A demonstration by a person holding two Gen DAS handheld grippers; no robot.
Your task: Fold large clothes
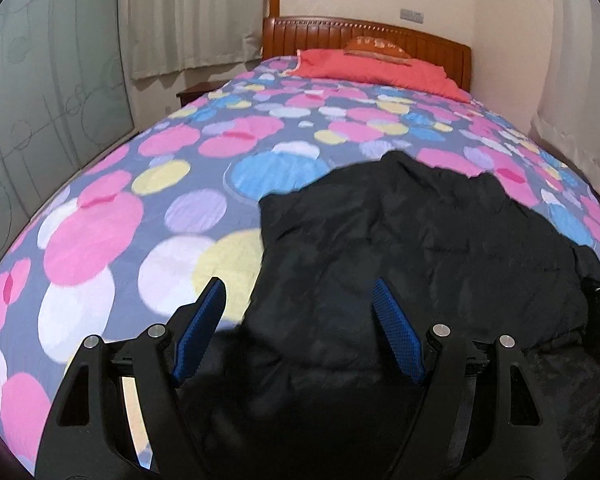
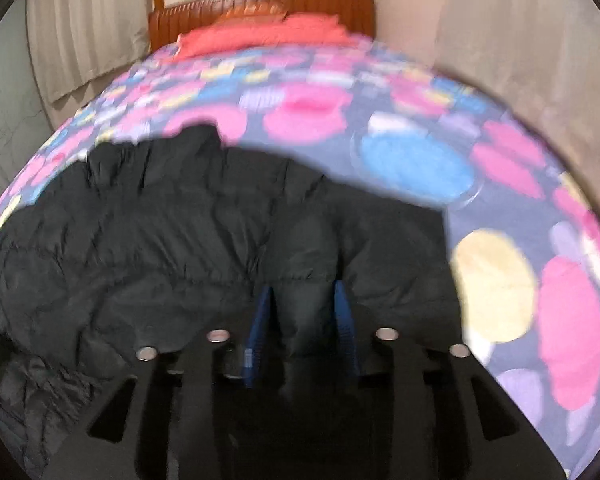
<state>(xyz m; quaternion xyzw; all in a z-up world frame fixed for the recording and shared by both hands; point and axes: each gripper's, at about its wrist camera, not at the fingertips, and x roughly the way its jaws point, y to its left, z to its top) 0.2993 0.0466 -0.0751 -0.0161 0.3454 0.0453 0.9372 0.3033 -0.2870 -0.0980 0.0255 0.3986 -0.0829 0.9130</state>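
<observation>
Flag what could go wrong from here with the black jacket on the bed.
1. The right gripper has only a narrow ridge of the black puffer jacket between its pads; the slick fabric may slip out.
2. The left gripper stands wide open over the jacket's edge, holding nothing, so a lift now could drag the jacket lopsided.
3. The right view is blurred, so contact is uncertain.

black jacket [image 1: 400, 248]: 1 | bed [image 1: 148, 200]: 1 | red pillow [image 1: 372, 66]: 1 | wooden headboard [image 1: 308, 36]: 1 | grippers: 2, left gripper [image 1: 300, 300], right gripper [image 2: 305, 300]
</observation>
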